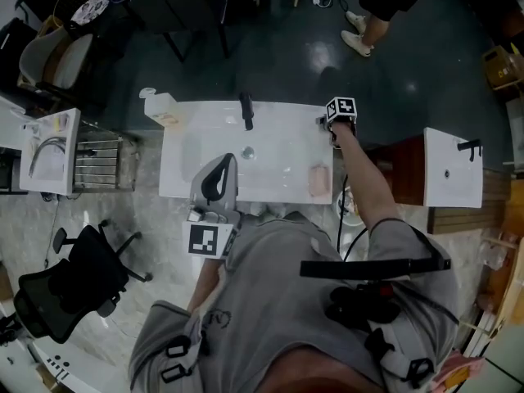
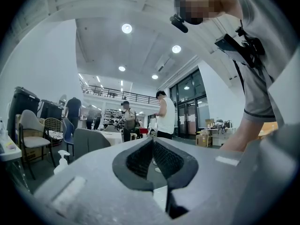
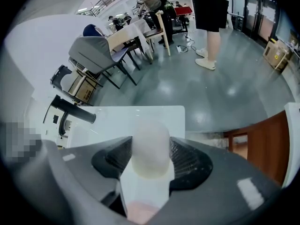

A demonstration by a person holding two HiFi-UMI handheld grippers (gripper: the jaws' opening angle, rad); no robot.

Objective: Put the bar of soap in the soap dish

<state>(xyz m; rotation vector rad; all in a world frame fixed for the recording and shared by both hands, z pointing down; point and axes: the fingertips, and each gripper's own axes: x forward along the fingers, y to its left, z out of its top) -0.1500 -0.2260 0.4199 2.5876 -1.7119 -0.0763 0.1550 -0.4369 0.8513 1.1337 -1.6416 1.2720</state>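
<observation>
My right gripper (image 1: 337,126) hangs over the back right corner of the white sink counter (image 1: 188,178), pointing steeply down. In the right gripper view it (image 3: 150,146) is shut on a cream-white bar of soap (image 3: 150,142), which stands upright between the ribbed pads (image 3: 187,158). The pink soap dish (image 1: 319,180) lies on the counter's right side, nearer to me than that gripper, and shows as a pink patch (image 3: 140,213) below the soap. My left gripper (image 1: 223,170) rests level at the counter's front edge. Its tips meet with nothing held (image 2: 153,144).
A black faucet (image 1: 246,110) stands at the counter's back middle, also seen as a black lever (image 3: 72,110). A pump bottle (image 1: 155,101) sits at the back left corner. A second white basin (image 1: 452,168) on a wooden cabinet is to the right, and a black office chair (image 1: 74,289) to the left.
</observation>
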